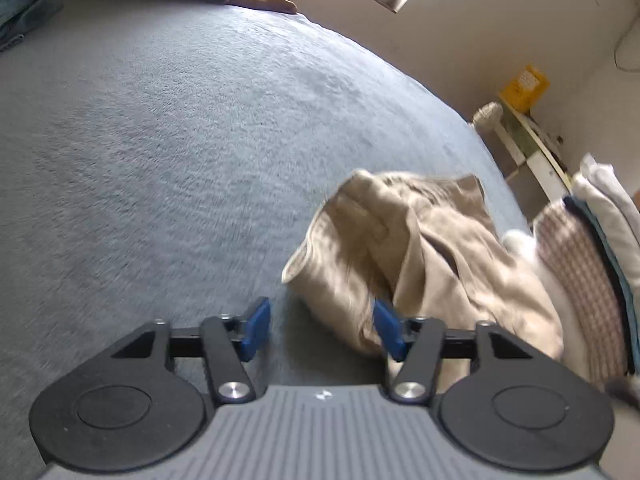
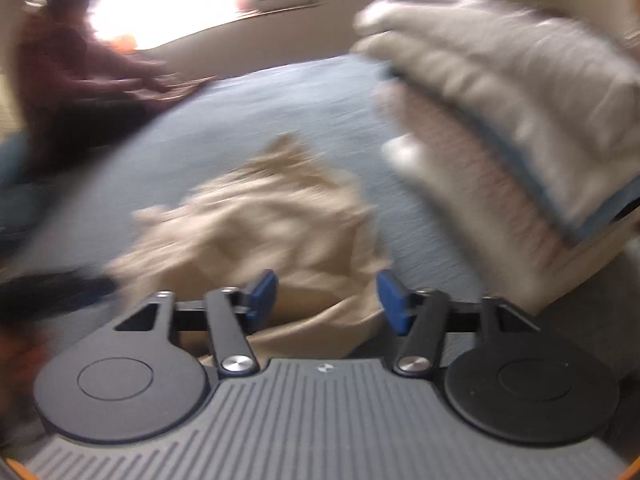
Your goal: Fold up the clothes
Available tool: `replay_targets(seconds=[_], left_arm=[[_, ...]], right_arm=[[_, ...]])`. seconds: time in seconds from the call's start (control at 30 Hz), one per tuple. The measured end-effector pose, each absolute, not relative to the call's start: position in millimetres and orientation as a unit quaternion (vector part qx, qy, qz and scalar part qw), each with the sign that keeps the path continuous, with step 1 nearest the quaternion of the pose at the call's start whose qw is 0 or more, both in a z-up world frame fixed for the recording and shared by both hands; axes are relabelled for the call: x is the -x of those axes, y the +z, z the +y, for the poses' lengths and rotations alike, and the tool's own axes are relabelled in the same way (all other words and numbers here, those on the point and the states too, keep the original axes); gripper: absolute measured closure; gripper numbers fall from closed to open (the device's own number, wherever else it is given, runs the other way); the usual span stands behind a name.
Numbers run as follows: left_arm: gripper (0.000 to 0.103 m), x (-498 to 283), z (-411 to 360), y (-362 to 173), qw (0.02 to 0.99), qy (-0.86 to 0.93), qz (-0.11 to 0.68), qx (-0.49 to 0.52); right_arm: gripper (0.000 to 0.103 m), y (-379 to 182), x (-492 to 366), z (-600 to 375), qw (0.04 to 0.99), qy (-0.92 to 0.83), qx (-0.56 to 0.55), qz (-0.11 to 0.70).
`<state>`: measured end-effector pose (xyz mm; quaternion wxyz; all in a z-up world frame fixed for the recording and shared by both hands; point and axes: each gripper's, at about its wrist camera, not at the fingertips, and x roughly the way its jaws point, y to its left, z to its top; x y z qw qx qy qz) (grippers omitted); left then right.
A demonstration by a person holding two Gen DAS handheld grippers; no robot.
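Note:
A crumpled beige garment point(image 1: 420, 252) lies in a heap on the grey-blue bed cover point(image 1: 160, 128). My left gripper point(image 1: 322, 328) stands open at the heap's near left edge; its right pad overlaps the cloth and its left pad is over bare cover. In the blurred right wrist view the same beige garment point(image 2: 272, 224) spreads under my right gripper point(image 2: 328, 300). That gripper is open, with cloth showing between the blue pads but not pinched. A stack of folded clothes point(image 1: 584, 272) sits just right of the heap, and in the right wrist view the stack point(image 2: 500, 100) fills the upper right.
A person point(image 2: 76, 68) sits at the far side of the bed, a hand point(image 1: 264, 0) resting on brown cloth. Folded jeans point(image 1: 18, 12) lie at the far left. Beyond the bed's right edge stand a white rack point(image 1: 520, 144) and a yellow box point(image 1: 524, 86) by the wall.

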<state>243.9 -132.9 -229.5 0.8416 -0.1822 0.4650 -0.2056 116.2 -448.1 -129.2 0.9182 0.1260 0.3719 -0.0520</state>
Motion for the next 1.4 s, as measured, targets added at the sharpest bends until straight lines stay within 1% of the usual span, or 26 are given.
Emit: replay_targets(seconds=[0.03, 0.07, 0.1, 0.17, 0.27, 0.4, 0.47, 0.5, 0.7, 0.83, 0.9, 1.0, 1.07, 1.17, 1.2, 1.23, 1.27, 1.3, 1.33, 1.37, 1.4], left_arm=[[0.072, -248.9, -136.3, -232.5, 0.841, -0.202, 0.467, 0.185], [0.079, -253.8, -140.6, -236.2, 0.837, -0.2, 0.473, 0.188], [0.08, -256.5, -144.4, -238.5, 0.838, -0.196, 0.473, 0.19], [0.087, -257.1, -151.1, -238.9, 0.845, -0.185, 0.466, 0.186], [0.093, -250.4, -156.4, -229.0, 0.858, -0.177, 0.449, 0.174], [0.095, -239.8, -147.3, -199.7, 0.87, -0.183, 0.423, 0.175], [0.095, -233.5, -137.9, -178.7, 0.877, -0.183, 0.408, 0.174], [0.095, -228.7, -130.0, -165.5, 0.883, -0.181, 0.397, 0.173], [0.096, -192.4, -74.8, -106.4, 0.905, -0.156, 0.357, 0.172], [0.096, -162.5, -19.9, -84.1, 0.914, -0.112, 0.348, 0.174], [0.096, -143.9, 12.5, -77.2, 0.918, -0.084, 0.346, 0.176], [0.096, -120.8, 58.0, -76.8, 0.919, -0.028, 0.356, 0.168], [0.096, -115.2, 82.9, -93.2, 0.904, -0.002, 0.391, 0.174], [0.094, -114.6, 100.9, -131.0, 0.873, 0.007, 0.454, 0.178], [0.093, -113.4, 102.2, -140.8, 0.868, 0.008, 0.463, 0.177], [0.089, -109.6, 105.0, -148.1, 0.863, 0.011, 0.47, 0.183], [0.081, -105.6, 106.1, -155.3, 0.857, 0.016, 0.477, 0.193], [0.076, -102.3, 107.0, -161.7, 0.849, 0.016, 0.485, 0.208], [0.066, -99.5, 109.5, -167.4, 0.844, 0.016, 0.489, 0.222], [0.061, -96.8, 112.0, -173.0, 0.838, 0.016, 0.492, 0.235], [0.06, -94.1, 114.5, -178.7, 0.832, 0.016, 0.495, 0.248]], right_arm=[[0.028, -131.2, -109.0, -441.7, 0.911, -0.036, -0.135, 0.388], [0.019, -133.2, -101.9, -435.2, 0.903, -0.02, -0.144, 0.404], [0.018, -135.2, -94.7, -428.7, 0.895, -0.004, -0.152, 0.419], [0.017, -142.9, -78.0, -414.9, 0.876, 0.016, -0.169, 0.452], [0.012, -162.9, -52.0, -395.7, 0.857, 0.018, -0.151, 0.493], [0.012, -185.4, -25.1, -372.1, 0.84, -0.001, -0.092, 0.535], [0.012, -197.2, -25.0, -364.1, 0.839, 0.007, -0.062, 0.541], [0.012, -202.8, -25.0, -360.3, 0.838, 0.011, -0.048, 0.543], [0.012, -207.9, -25.8, -356.2, 0.845, 0.016, -0.058, 0.531], [0.012, -197.7, -19.5, -359.3, 0.852, 0.019, -0.079, 0.518], [0.012, -187.2, -18.0, -360.0, 0.859, 0.024, -0.071, 0.506], [0.012, -172.9, -18.5, -365.2, 0.87, 0.031, -0.06, 0.489], [0.012, -168.1, -26.9, -373.3, 0.871, 0.028, -0.056, 0.488], [0.012, -162.0, -48.1, -385.7, 0.873, 0.026, -0.044, 0.485], [0.012, -157.7, -58.7, -385.5, 0.876, 0.032, -0.036, 0.481], [0.012, -153.4, -69.5, -385.1, 0.878, 0.039, -0.028, 0.476], [0.012, -149.7, -84.2, -382.8, 0.881, 0.051, -0.025, 0.469], [0.012, -145.9, -99.0, -380.1, 0.885, 0.063, -0.021, 0.462], [0.012, -140.8, -117.0, -372.5, 0.888, 0.082, -0.019, 0.453], [0.012, -135.6, -135.0, -364.8, 0.89, 0.102, -0.016, 0.443], [0.012, -130.6, -153.2, -357.0, 0.893, 0.121, -0.014, 0.434]])
